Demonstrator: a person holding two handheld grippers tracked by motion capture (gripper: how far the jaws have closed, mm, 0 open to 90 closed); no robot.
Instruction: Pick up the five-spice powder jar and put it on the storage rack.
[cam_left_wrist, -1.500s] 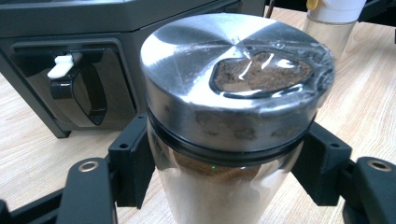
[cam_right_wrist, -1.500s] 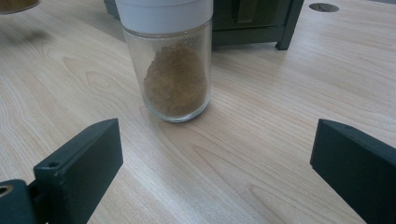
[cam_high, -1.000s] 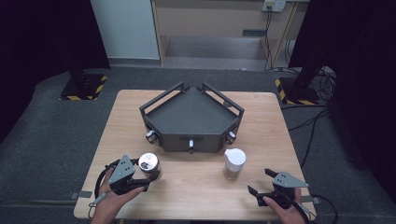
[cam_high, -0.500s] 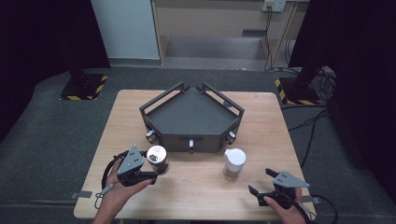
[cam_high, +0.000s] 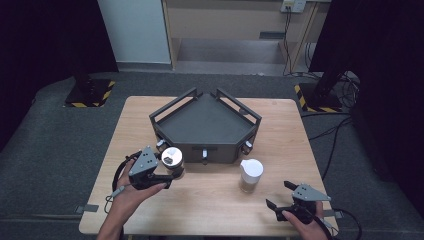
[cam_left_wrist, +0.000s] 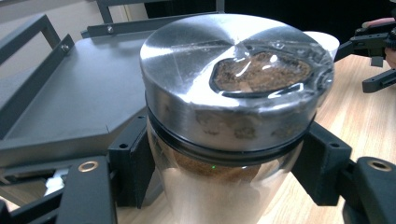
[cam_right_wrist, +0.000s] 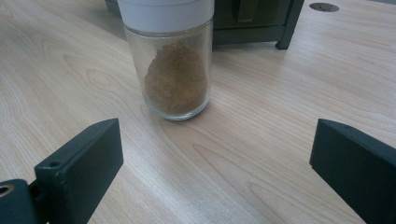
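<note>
A glass jar with a shiny metal lid (cam_high: 172, 159) (cam_left_wrist: 233, 93) holds brown powder. My left gripper (cam_high: 167, 172) (cam_left_wrist: 229, 172) is shut on its glass body, just below the lid, and holds it close to the front left corner of the dark five-sided tray (cam_high: 200, 122) (cam_left_wrist: 60, 93). A second glass jar with a white lid (cam_high: 250, 175) (cam_right_wrist: 172, 60), also with brown powder, stands on the wooden table (cam_high: 215, 205) in front of the tray's right side. My right gripper (cam_high: 282, 196) (cam_right_wrist: 215, 158) is open near the table's front right corner, short of that jar.
The tray has raised rails along its back sides and small knobs (cam_high: 204, 156) on its front face. Beyond the table lie grey floor, cables (cam_high: 340, 130) at the right and a yellow-striped stand base (cam_high: 90, 92) at the back left.
My left gripper has carried the metal-lidded jar forward and to the right, up toward the tray's front left corner. The right gripper and the white-lidded jar have stayed put.
</note>
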